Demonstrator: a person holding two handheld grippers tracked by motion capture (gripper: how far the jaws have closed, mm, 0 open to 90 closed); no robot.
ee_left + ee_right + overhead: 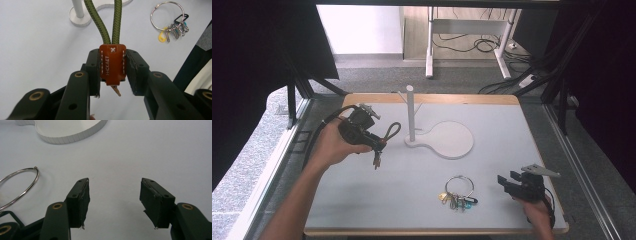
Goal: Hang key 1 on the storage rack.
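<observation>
My left gripper point(379, 143) point(113, 66) is shut on the brown leather tab point(112, 63) of a green cord loop keychain point(391, 132) point(105, 22), held above the table left of the white stand. The cord's two strands rise from the tab toward the stand's post point(78, 8). A small metal piece hangs below the tab point(376, 160). A large metal key ring point(459, 187) point(167, 16) point(20, 186) with several keys and tags lies at the front of the table. My right gripper point(508, 179) point(113, 198) stands open just right of that ring, nothing between its jaws.
A white stand with an upright post point(410, 112) and a flat round base point(452, 140) point(70, 131) sits at the table's middle back. The white table top point(412, 200) has a wooden edge. Dark frame bars and cables lie beyond the table.
</observation>
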